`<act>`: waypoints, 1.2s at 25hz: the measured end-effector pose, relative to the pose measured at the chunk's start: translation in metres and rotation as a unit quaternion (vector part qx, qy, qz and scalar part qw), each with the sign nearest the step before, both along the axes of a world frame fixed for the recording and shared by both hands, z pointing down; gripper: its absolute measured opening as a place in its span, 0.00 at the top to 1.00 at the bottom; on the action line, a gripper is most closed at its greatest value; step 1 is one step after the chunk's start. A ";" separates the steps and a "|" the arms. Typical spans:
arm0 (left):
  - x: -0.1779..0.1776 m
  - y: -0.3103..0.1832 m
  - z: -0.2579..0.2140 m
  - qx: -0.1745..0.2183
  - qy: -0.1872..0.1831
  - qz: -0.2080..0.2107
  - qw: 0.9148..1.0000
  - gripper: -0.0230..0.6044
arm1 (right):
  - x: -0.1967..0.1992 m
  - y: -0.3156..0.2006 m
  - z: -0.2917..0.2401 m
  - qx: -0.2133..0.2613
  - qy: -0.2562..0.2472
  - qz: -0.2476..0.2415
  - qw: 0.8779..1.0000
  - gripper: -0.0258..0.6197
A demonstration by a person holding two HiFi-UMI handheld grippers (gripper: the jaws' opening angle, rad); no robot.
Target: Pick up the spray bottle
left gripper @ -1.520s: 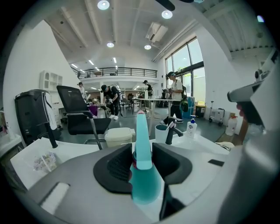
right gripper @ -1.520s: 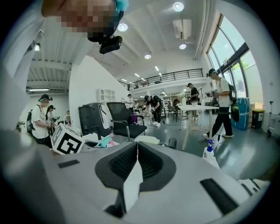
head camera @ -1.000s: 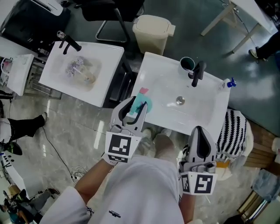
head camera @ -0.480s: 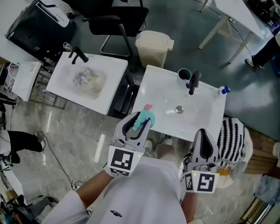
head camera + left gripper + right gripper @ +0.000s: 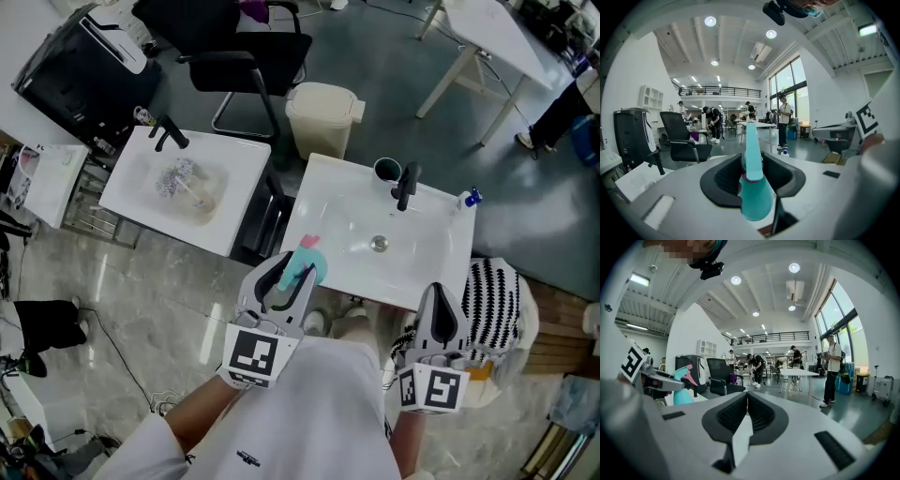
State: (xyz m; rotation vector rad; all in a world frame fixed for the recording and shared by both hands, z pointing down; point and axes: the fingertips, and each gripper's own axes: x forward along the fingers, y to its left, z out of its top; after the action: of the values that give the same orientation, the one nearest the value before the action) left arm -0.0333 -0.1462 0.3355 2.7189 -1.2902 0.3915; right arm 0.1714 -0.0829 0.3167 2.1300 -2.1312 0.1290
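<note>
A teal spray bottle (image 5: 307, 266) with a pink trigger is held between the jaws of my left gripper (image 5: 294, 266), in the air just off the front left corner of the white sink (image 5: 349, 199). In the left gripper view the bottle (image 5: 753, 192) stands upright between the pads, its neck rising above my left gripper (image 5: 753, 161). My right gripper (image 5: 440, 292) hangs at the sink's front right, jaws together with nothing in them. In the right gripper view the jaws of my right gripper (image 5: 746, 398) meet, and the bottle (image 5: 683, 391) shows at far left.
On the sink stand a black faucet (image 5: 405, 185), a dark cup (image 5: 386, 171) and a small blue-capped bottle (image 5: 467, 199). A second white sink (image 5: 127, 199) lies to the left, with a gap between them. A beige bin (image 5: 324, 114) and a black chair (image 5: 239, 61) stand beyond. A striped cloth (image 5: 499, 292) hangs at right.
My left gripper has lifted the spray bottle up and back from the sink's front left corner towards the person. The right gripper has shifted a little.
</note>
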 end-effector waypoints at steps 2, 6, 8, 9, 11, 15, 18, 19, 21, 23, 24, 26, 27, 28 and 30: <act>-0.002 0.002 0.000 -0.001 0.001 -0.001 1.000 0.74 | 0.001 0.001 0.001 -0.003 0.000 0.003 1.000 0.95; -0.004 0.007 -0.002 -0.001 0.000 0.000 1.000 0.74 | -0.001 0.006 -0.001 -0.001 0.000 0.002 1.000 0.95; -0.004 0.008 -0.004 0.002 0.001 0.001 1.000 0.74 | -0.004 0.006 -0.001 -0.001 0.001 -0.001 1.000 0.95; -0.005 0.009 -0.004 0.002 0.001 0.001 1.000 0.74 | -0.006 0.007 0.000 -0.002 0.001 -0.001 1.000 0.95; -0.006 0.011 -0.005 0.004 0.001 0.000 1.000 0.74 | -0.008 0.010 0.001 -0.006 0.001 -0.002 1.000 0.95; -0.007 0.013 -0.007 0.008 0.008 -0.003 1.000 0.74 | -0.009 0.015 0.000 -0.004 0.002 -0.005 1.000 0.95; -0.006 0.015 -0.009 0.008 0.009 -0.002 1.000 0.74 | -0.011 0.018 -0.003 -0.003 0.003 -0.010 1.000 0.95; -0.006 0.015 -0.010 0.009 0.010 -0.002 1.000 0.74 | -0.012 0.019 -0.003 -0.002 0.005 -0.011 1.000 0.95; -0.005 0.017 -0.010 0.009 0.013 -0.001 1.000 0.74 | -0.013 0.021 -0.003 -0.003 0.007 -0.012 1.000 0.95; -0.004 0.018 -0.011 0.010 0.016 0.000 1.000 0.74 | -0.012 0.023 -0.002 -0.003 0.006 -0.009 1.000 0.95; -0.004 0.019 -0.010 0.010 0.015 0.001 1.000 0.74 | -0.012 0.024 -0.001 -0.003 0.006 -0.008 1.000 0.95; -0.004 0.019 -0.009 0.010 0.015 0.001 1.000 0.74 | -0.011 0.025 -0.001 -0.002 0.006 -0.006 1.000 0.95; -0.004 0.019 -0.009 0.009 0.015 0.000 1.000 0.74 | -0.010 0.025 -0.001 -0.003 0.006 -0.005 1.000 0.95; -0.005 0.019 -0.009 0.009 0.015 0.000 1.000 0.74 | -0.010 0.026 -0.001 -0.003 0.006 -0.004 1.000 0.95; -0.006 0.019 -0.009 0.008 0.013 0.000 1.000 0.74 | -0.009 0.027 -0.002 -0.003 0.006 -0.002 1.000 0.95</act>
State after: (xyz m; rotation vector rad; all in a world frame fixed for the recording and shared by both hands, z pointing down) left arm -0.0393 -0.1269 0.3267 2.7284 -1.2918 0.3461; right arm 0.1619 -0.0559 0.3150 2.1184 -2.1247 0.1227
